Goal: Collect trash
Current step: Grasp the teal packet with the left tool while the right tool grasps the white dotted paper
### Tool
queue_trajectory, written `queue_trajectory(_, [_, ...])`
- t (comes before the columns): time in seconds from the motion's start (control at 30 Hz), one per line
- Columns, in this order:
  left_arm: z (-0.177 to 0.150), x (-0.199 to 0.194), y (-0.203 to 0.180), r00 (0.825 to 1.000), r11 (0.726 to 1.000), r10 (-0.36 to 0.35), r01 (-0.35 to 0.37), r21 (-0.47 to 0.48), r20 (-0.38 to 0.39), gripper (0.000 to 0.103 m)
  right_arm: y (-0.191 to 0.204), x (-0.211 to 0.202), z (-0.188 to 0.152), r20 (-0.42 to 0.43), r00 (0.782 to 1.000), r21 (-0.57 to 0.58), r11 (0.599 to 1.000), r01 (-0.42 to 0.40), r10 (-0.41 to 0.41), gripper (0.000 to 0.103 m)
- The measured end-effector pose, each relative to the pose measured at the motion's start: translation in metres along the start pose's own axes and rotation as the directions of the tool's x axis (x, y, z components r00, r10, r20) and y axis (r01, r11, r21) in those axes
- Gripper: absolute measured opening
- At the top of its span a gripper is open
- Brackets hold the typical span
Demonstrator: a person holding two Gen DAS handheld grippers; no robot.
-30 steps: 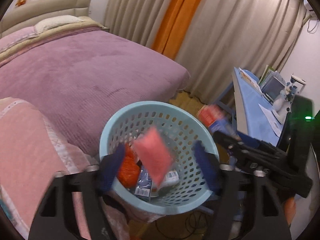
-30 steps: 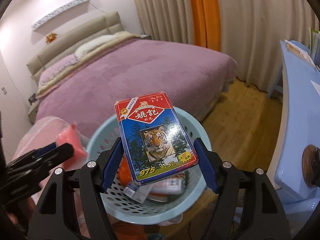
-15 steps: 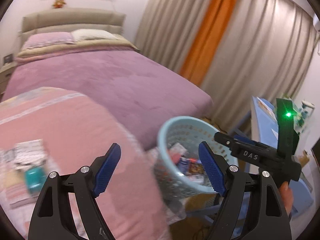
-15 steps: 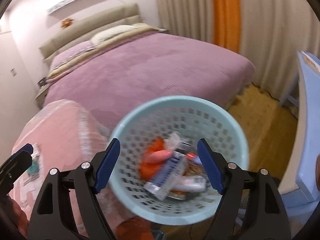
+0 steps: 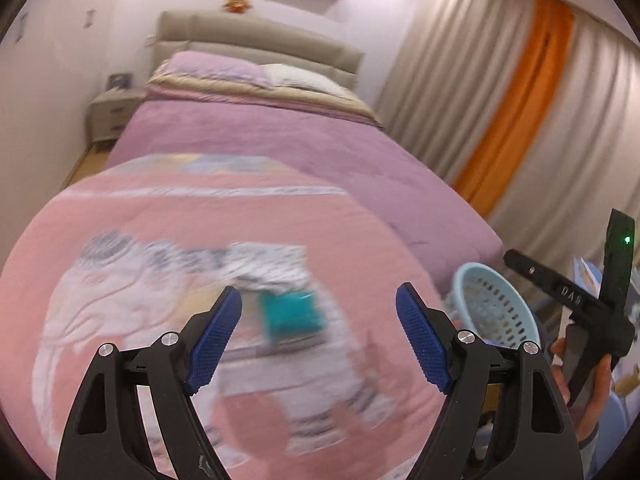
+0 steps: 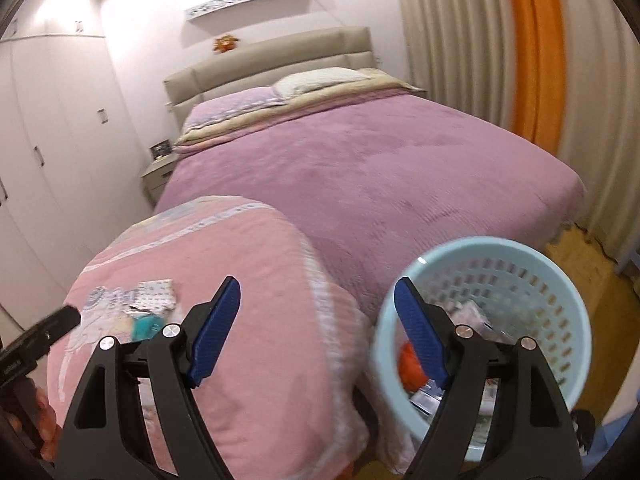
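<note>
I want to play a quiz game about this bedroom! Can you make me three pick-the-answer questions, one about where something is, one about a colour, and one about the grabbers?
1. Where does the teal packet lie?
A. on the pink quilt
B. in the basket
C. on the floor

2. What colour is the basket?
A. orange
B. light blue
C. black

3. How are the left gripper and right gripper?
A. both open, empty
B. both shut
C. one holds a box

Answers: 1 A, the quilt surrounds it. 2 B, its holed wall is light blue. 3 A, blue fingers spread wide, nothing between.

A purple-covered bed (image 6: 360,160), beige-and-orange curtains (image 6: 500,48), apparently white wardrobes (image 6: 48,152) left.
</note>
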State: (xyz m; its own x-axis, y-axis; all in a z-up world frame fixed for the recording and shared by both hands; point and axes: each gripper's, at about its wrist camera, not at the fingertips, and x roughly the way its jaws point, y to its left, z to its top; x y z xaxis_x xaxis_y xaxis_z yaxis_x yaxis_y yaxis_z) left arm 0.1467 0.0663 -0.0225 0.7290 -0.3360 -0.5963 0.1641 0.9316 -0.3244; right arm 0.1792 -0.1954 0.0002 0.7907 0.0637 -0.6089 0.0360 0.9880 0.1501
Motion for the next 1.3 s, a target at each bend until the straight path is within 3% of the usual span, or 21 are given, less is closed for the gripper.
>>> queue_trajectory(0.23, [-0.020,0.001,0.023,0.998,0.998,0.049,-0.051,-0.033,-0.042,0.078,0.065,0.034,0.011,-0.037,0.992,-0.110,0.987,-0.121,0.118,0.055])
queue_trajectory(0.43, [-0.031,0.047,0.004,0.993,0.999,0.041,-0.043,-0.017,-0.114,0.079,0.089,0.050,0.009,-0.069,0.982,-0.165,0.968,-0.186,0.177,0.055])
queue_trajectory(0.87, [-0.027,0.085,-0.014,0.971,0.983,0.181,-0.174,0.061,-0.155,0.078,0.100,0.083,0.010,-0.160,0.964,-0.207,0.948,-0.244,0.213,0.055])
queue_trajectory(0.93, [-0.027,0.086,-0.015,0.970,0.982,0.186,-0.177,0.071,-0.155,0.071,0.104,0.086,0.010,-0.160,0.965,-0.225,0.944,-0.243,0.210,0.055])
queue_trajectory(0.97, [-0.027,0.087,-0.015,0.970,0.983,0.178,-0.168,0.072,-0.165,0.059,0.106,0.089,0.011,-0.163,0.964,-0.232,0.941,-0.246,0.212,0.055])
queue_trajectory(1.0, [-0.027,0.090,-0.015,0.970,0.984,0.171,-0.160,0.073,-0.176,0.054,0.108,0.092,0.011,-0.172,0.960,-0.232,0.938,-0.258,0.222,0.055])
queue_trajectory(1.3, [-0.033,0.047,0.015,0.986,0.995,0.099,-0.099,0.005,-0.136,0.050,0.126,0.110,0.009,-0.237,0.936,-0.247,0.915,-0.318,0.261,0.055])
